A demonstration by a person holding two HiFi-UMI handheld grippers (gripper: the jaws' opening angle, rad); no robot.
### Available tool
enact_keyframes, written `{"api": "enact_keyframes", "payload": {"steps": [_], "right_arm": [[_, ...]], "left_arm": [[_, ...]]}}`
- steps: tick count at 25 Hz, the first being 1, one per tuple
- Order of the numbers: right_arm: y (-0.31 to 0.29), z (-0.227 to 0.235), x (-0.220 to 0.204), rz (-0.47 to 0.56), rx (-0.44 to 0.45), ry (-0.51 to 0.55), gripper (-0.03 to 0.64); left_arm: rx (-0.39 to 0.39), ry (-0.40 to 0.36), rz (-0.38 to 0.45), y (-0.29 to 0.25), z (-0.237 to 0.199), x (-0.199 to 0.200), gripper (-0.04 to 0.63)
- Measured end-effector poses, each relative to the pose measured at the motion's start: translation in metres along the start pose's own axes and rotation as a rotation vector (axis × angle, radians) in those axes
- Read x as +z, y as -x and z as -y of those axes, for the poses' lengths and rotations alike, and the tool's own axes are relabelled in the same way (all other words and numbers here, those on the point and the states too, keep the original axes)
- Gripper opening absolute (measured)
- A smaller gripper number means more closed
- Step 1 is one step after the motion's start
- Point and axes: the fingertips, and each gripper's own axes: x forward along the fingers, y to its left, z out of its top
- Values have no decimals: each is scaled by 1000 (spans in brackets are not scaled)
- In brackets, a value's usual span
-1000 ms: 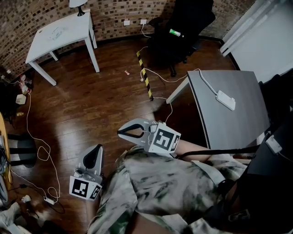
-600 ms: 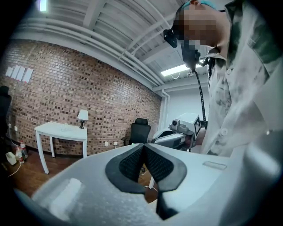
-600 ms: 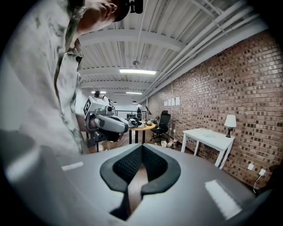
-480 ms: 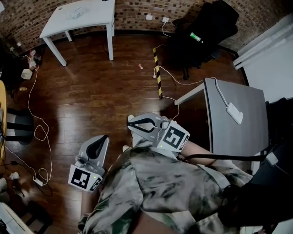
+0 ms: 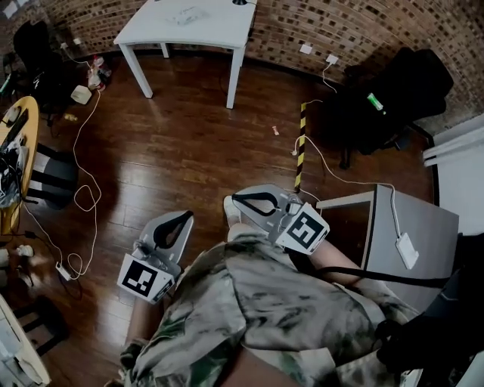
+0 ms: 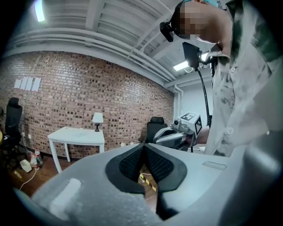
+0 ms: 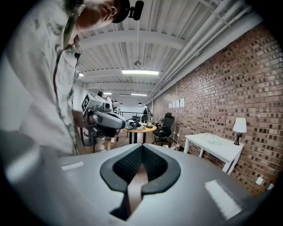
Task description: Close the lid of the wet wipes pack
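Left gripper and right gripper, both held above the wood floor. Each gripper's jaws were pressed together with nothing between them. A small pale item, too small to confirm as the wet wipes pack, lay on the white table against the brick wall, well apart from both grippers.

A small, pale, flat thing that may be the wet wipes pack lies on the top of the white table, which stands against the brick wall. It rests near the middle of the tabletop, well apart from the person. It is too small and blurred to tell whether its lid is up or down.
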Motion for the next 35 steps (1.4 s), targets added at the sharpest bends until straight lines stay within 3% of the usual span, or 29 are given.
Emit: {"api": "enact_keyframes", "payload": {"steps": [14, 26, 35], "right_arm": [[-42, 189, -2, -17, 50, 38, 2], [-81, 258, -13, -10, 93, 27, 2], [-139, 350, -8, -30, 2, 17, 2]], "left_arm": [[17, 4, -10, -142, -127, 43, 2], [64, -24, -14, -187, -202, 59, 2], [-4, -16, 25, -236, -304, 74, 2]]}}
